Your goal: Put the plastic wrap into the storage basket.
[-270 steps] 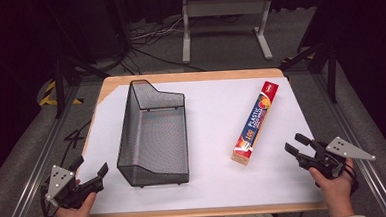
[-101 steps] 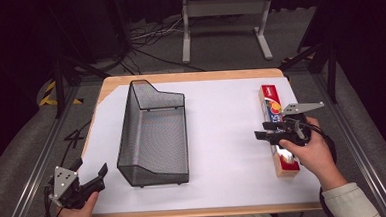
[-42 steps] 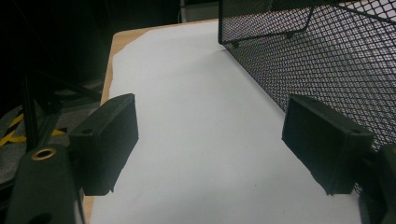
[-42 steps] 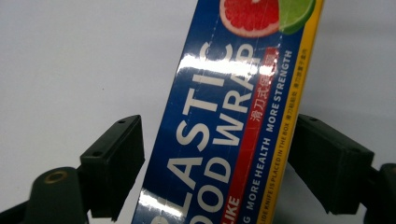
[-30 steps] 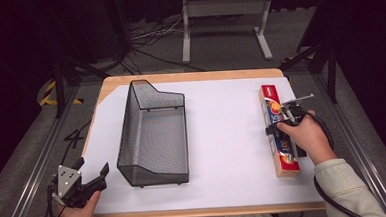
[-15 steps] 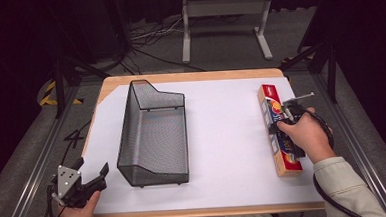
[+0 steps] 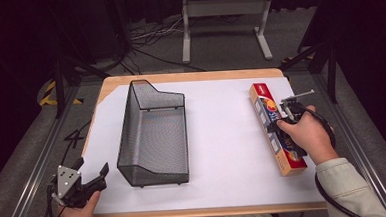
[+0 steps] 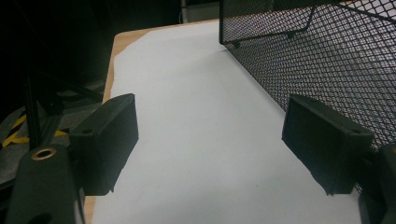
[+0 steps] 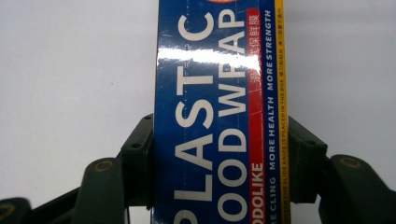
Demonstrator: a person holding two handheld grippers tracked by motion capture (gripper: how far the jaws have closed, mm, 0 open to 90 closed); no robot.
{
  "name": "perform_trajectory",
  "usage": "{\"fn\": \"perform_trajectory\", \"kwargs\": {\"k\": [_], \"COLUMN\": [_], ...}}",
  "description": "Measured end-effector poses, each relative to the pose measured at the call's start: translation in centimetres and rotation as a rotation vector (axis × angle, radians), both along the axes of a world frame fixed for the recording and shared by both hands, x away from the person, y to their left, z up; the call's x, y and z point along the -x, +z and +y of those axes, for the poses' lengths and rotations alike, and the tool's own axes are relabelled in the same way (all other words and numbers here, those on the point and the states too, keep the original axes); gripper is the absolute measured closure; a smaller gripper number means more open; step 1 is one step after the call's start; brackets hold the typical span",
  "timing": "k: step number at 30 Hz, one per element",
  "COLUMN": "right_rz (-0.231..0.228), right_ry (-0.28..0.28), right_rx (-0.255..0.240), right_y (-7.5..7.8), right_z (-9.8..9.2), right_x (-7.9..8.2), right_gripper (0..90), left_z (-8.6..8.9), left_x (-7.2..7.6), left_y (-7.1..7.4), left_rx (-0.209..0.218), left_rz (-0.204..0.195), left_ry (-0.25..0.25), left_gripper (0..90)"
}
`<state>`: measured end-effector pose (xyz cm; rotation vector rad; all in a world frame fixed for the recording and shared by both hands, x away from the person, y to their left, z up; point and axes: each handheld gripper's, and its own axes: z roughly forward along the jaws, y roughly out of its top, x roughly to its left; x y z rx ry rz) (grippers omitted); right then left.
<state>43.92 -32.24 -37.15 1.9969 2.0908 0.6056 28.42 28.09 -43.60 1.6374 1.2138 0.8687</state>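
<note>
A long blue and orange plastic food wrap box (image 7: 264, 105) lies lengthwise along the right side of the white table. My right gripper (image 7: 278, 121) reaches down over its middle, and its jaws have just been closing with the box between them. In the right gripper view the box (image 9: 217, 107) stands between the two pads (image 9: 137, 158), which press on both long sides. Whether the box is off the table I cannot tell. My left gripper (image 7: 91, 166) rests open at the near left corner, nothing between its jaws (image 8: 210, 144).
A black wire mesh basket (image 7: 128, 127) stands left of centre, its near corner close to my left gripper; its mesh wall (image 8: 327, 56) shows in the left gripper view. White paper (image 7: 222, 137) covers the wooden table. A metal stand (image 7: 223, 7) is on the floor beyond.
The right gripper's jaws have come in against the sides of the box and the hand has risen slightly. The left gripper and the basket have not moved.
</note>
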Motion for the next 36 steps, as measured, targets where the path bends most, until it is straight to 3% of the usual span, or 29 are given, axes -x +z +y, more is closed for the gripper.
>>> {"fn": "perform_trajectory", "kwargs": {"k": [3,10,14,18,26,36], "right_rz": [-0.042,-0.087,-0.111,-0.117,-0.139,-0.15], "right_ry": [0.013,0.033,0.042,0.048,0.061,0.136], "right_rx": [-0.008,0.003,-0.011,-0.006,-0.001,-0.008], "right_y": [1.1,3.0,4.0,4.7,6.5,8.1], "right_z": [0.2,0.8,0.9,1.1,1.8,4.3], "right_x": [0.4,1.0,1.3,1.5,1.8,2.3], "right_gripper": [40.9,40.9,40.9,40.9,40.9,41.0], "left_z": [0.0,0.0,-0.3,-0.5,-0.4,-0.4], "left_x": [0.0,0.0,0.0,0.0,0.0,-0.1], "left_y": [0.0,0.0,0.0,0.0,0.0,0.0], "left_rx": [0.001,-0.002,-0.025,-0.039,-0.029,-0.03], "left_rz": [0.0,-0.001,-0.001,-0.002,0.003,0.003], "left_ry": [-0.001,-0.001,-0.006,-0.015,-0.015,-0.02], "left_gripper": [19.0,19.0,18.7,18.7,18.7,18.6]}}
